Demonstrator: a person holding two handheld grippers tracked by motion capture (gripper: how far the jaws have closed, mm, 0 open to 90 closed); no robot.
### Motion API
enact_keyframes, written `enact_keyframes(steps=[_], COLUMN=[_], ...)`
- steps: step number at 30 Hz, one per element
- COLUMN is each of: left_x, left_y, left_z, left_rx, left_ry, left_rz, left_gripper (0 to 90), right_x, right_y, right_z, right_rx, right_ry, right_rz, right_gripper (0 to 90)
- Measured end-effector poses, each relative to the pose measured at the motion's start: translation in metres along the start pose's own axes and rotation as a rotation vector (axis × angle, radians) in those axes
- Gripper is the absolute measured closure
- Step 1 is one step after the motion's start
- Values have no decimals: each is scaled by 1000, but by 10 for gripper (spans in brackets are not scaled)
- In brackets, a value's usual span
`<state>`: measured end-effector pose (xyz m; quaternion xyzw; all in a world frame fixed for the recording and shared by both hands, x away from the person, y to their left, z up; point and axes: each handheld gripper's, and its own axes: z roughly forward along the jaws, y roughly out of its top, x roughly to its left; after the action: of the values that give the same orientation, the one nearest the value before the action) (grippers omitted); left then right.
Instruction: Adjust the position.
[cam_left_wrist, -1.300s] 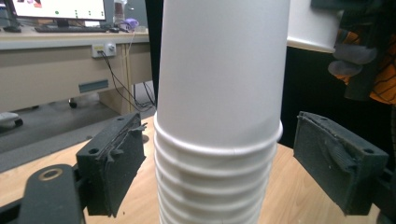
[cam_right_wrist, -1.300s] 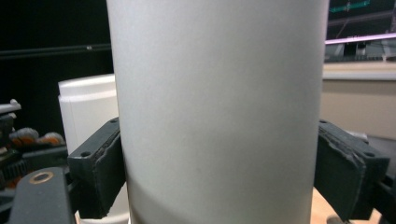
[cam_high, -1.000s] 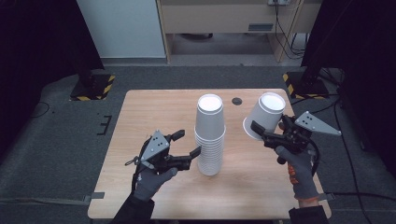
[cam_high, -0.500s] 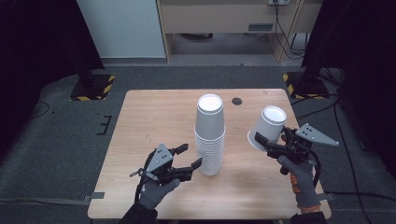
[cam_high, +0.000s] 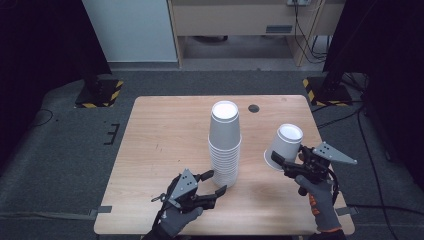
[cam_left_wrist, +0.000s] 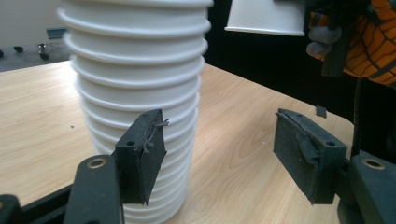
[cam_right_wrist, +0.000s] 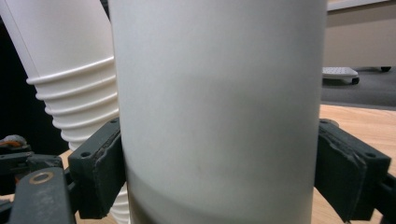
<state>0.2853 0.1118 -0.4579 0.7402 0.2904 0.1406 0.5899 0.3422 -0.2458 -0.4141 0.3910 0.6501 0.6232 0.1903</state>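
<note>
Separation was done: the right gripper (cam_high: 286, 162), fingers clamped on a single cup (cam_high: 283, 146), had carried it from beside the stack (cam_high: 225, 145) toward the frame's lower right, above the surface (cam_high: 160, 130). Below the stack, the left gripper (cam_high: 214, 184) had backed off, fingers spread and empty, which suggested setting the cup down came next.

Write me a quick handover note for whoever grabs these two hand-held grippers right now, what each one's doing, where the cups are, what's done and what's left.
Right hand-held gripper: shut on a single white cup, upside down and tilted, held off the table to the right of the stack.
Left hand-held gripper: open, empty, jaws beside the base of the stack of cups without gripping it.
Done: one cup is off the stack.
Left, most likely: set that cup down, then steady the stack and take the next.
</note>
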Motion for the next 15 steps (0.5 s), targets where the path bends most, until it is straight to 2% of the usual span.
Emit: enact_keyframes(steps=[6,11,13,15], left_x=[-11,-15,-18,-22], left_y=[-7,-6,-4,-2], left_z=[11,19,24,28], left_rx=[15,4,5,2], left_ry=[-29,-43,-61,-71], left_rz=[-2,-18,-22,-14], left_gripper=[339,354,355,357], right_x=[2,2,3,3], right_y=[-2,-4,-6,-8], right_z=[-3,-4,-3,-3], right_rx=[-6,-8,-3,1], right_ry=[9,20,23,29], right_rz=[0,5,8,8], right_gripper=[145,146,146,147])
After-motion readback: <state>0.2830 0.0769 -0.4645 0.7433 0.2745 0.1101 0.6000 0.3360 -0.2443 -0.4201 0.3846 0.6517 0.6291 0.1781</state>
